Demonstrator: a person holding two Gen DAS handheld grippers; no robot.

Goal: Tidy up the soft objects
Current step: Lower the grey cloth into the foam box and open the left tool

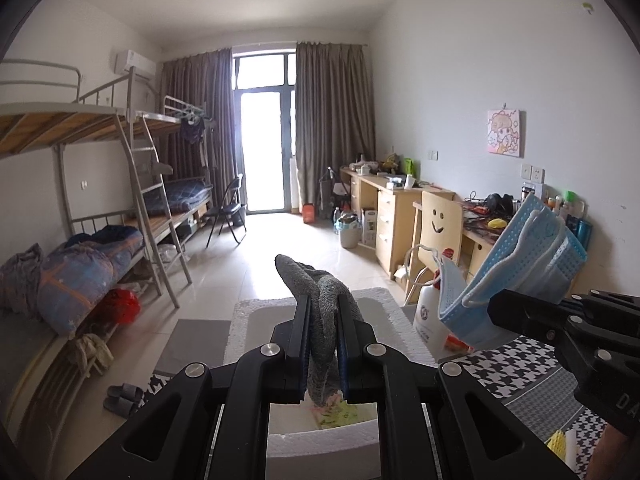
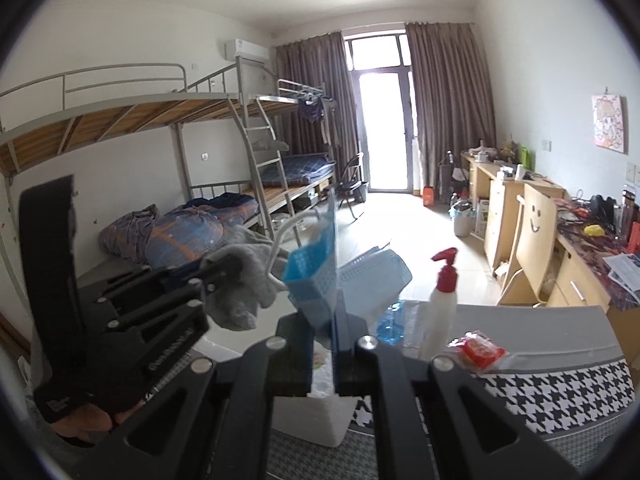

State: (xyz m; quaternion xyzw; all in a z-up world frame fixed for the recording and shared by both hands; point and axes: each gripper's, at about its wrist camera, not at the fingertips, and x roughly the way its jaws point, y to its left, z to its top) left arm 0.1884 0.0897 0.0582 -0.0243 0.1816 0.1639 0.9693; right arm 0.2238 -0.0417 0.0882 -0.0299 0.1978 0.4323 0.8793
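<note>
Left claw: your left gripper [image 1: 323,344] is clamped tight on a grey sock [image 1: 316,300], which sticks up and out toward 12 o'clock past the tips.
Right claw: your right gripper [image 2: 324,344] is pinched on a bunch of blue face masks [image 2: 316,284], fanned upward between the jaws.
Key relation: in the left wrist view the white foam box [image 1: 256,312] sits right under the sock, running from 12 down to 6 o'clock. The sock's long axis follows the fingers. I'd say the left hand is nearer the box; the masks hang off at 3 o'clock.
Container contents: something soft with a yellow-pink print [image 1: 340,412] lies in the box, otherwise mostly hidden.
Nearby: spray bottle [image 2: 442,300] and a red packet [image 2: 480,352] on the houndstooth cloth [image 2: 560,396], around 4 o'clock.
</note>
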